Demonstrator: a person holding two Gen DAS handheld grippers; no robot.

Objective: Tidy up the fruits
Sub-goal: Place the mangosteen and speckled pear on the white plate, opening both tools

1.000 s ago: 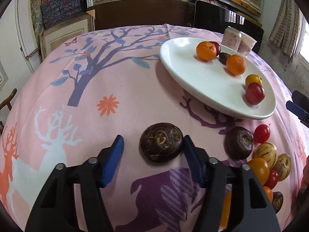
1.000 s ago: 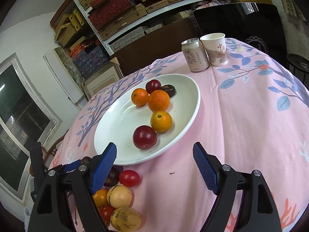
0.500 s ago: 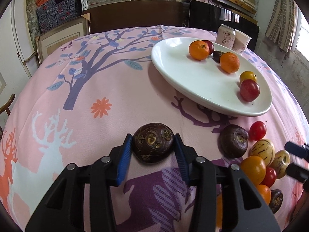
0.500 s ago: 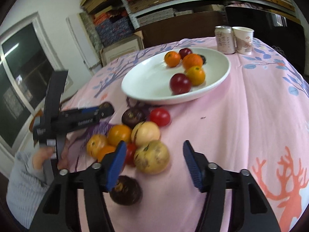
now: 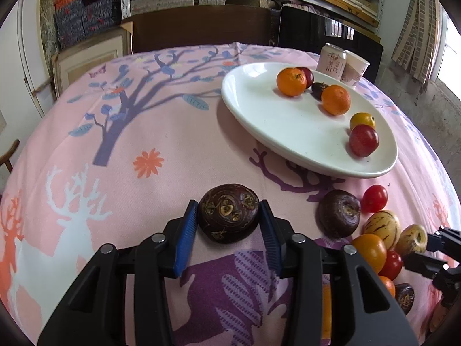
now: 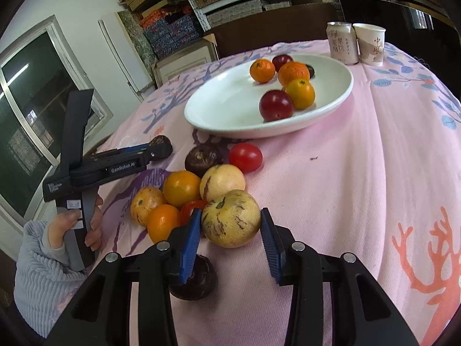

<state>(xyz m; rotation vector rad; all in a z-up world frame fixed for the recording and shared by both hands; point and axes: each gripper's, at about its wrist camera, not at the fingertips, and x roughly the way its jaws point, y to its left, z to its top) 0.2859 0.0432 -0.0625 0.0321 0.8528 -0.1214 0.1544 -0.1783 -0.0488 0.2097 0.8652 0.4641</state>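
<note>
Fruits are divided between a white oval plate (image 5: 259,121) and a pink printed tablecloth (image 5: 173,144); on the plate 2 mandarins (image 5: 291,81), a yellow-orange fruit (image 5: 362,120), a dark red plum (image 5: 363,140), another red plum and a small dark fruit are seen; a loose cluster is seen on the cloth just beside the plate's near rim. A dark brown flattened fruit (image 5: 229,212) is enclosed by the left gripper (image 5: 229,225), whose blue pads (image 5: 185,238) are pressed against both of its sides while it rests on the cloth, apart from the cluster; these jaws have just been closing onto it. A pale striped pepino melon (image 6: 230,218) at the near edge of the cluster is framed by the right gripper (image 6: 230,242); its jaws have just been closing, the left pad (image 6: 190,242) appears to touch the melon, while a thin gap is seen at the right pad, so a firm grip cannot be told. Beside this melon a second pepino (image 6: 222,182), 3 orange fruits, a red tomato (image 6: 245,157) and a dark fruit (image 6: 203,159) are grouped; another dark fruit (image 6: 196,278) lies under the right gripper's left finger. A drink can (image 6: 343,43) and a paper cup (image 6: 370,44) are set side by side beyond the plate. A hand (image 6: 86,225) in a grey ribbed sleeve is seen on the left gripper's handle.
</note>
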